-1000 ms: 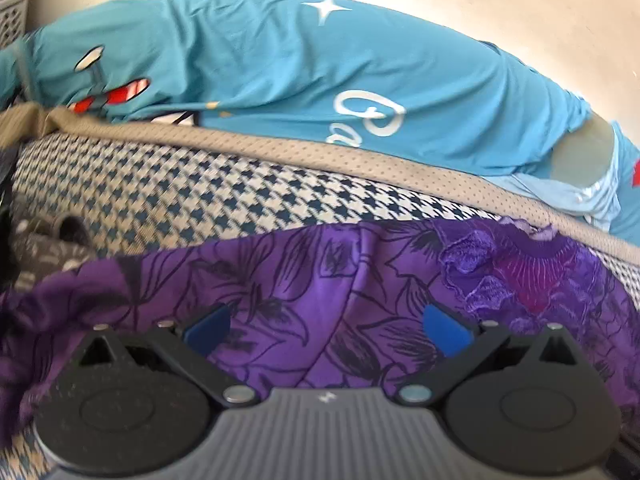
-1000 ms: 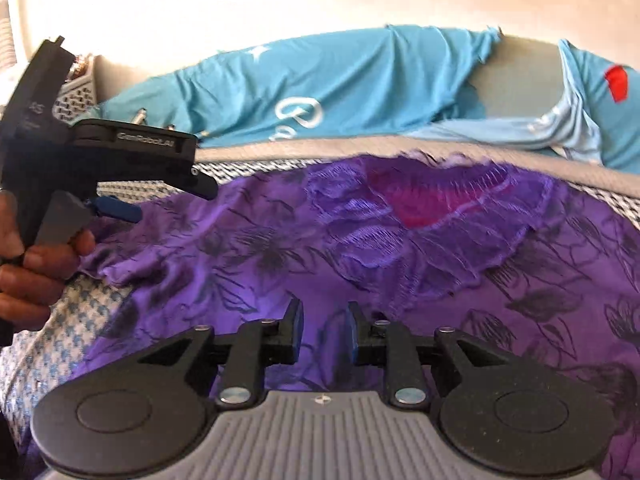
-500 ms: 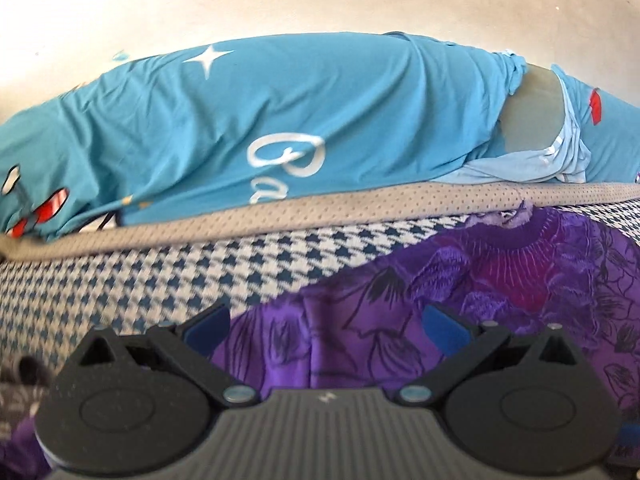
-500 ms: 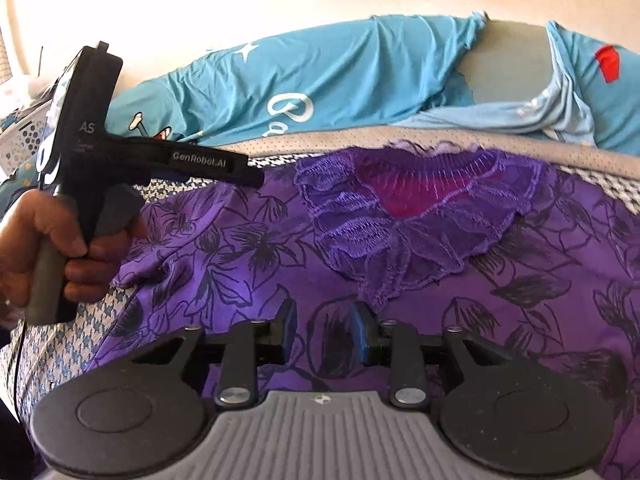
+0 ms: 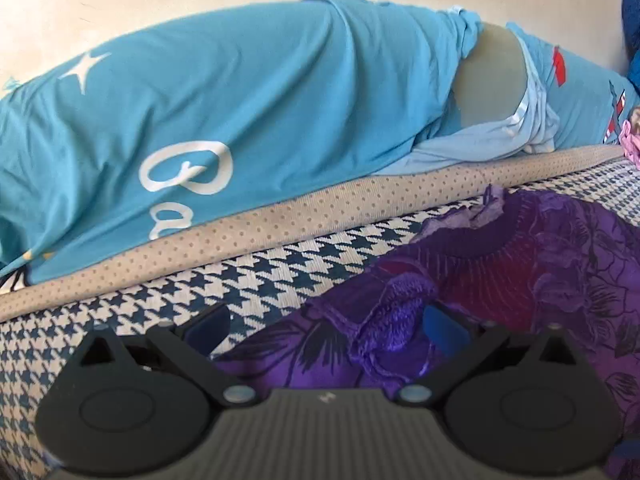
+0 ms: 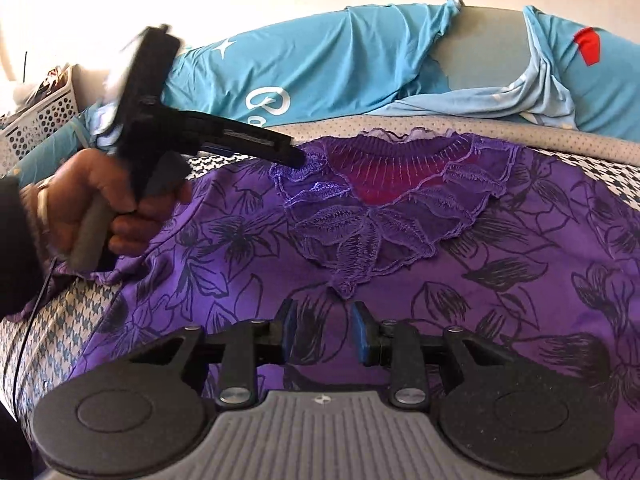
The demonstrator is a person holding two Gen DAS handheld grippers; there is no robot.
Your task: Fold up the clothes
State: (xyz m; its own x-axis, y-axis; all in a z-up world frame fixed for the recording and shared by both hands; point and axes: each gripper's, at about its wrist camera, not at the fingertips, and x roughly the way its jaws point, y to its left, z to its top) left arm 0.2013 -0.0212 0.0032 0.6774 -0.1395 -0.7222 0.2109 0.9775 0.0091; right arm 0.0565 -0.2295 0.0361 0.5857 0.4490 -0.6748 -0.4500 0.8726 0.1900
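A purple floral top (image 6: 460, 280) with a lace neckline (image 6: 384, 208) lies spread on the houndstooth cover (image 5: 168, 300). In the left wrist view its collar (image 5: 492, 264) is at the right. My left gripper (image 5: 326, 326) is open wide, low over the top's shoulder edge, with nothing between its blue pads (image 5: 444, 330). From the right wrist view a hand (image 6: 100, 208) holds that left gripper (image 6: 290, 154), its tips at the left end of the neckline. My right gripper (image 6: 324, 332) hovers over the chest of the top, its jaws a narrow gap apart and gripping nothing.
A teal printed T-shirt (image 5: 260, 112) drapes over a grey cushion (image 6: 488, 44) behind a beige dotted trim (image 5: 320, 216). A white perforated basket (image 6: 40, 116) stands at the far left. Pale blue cloth (image 6: 500, 100) is bunched beside the cushion.
My left gripper has slid right along the top from the sleeve side to the neckline and rolled level. The right gripper's jaws have parted slightly; it has stayed in place.
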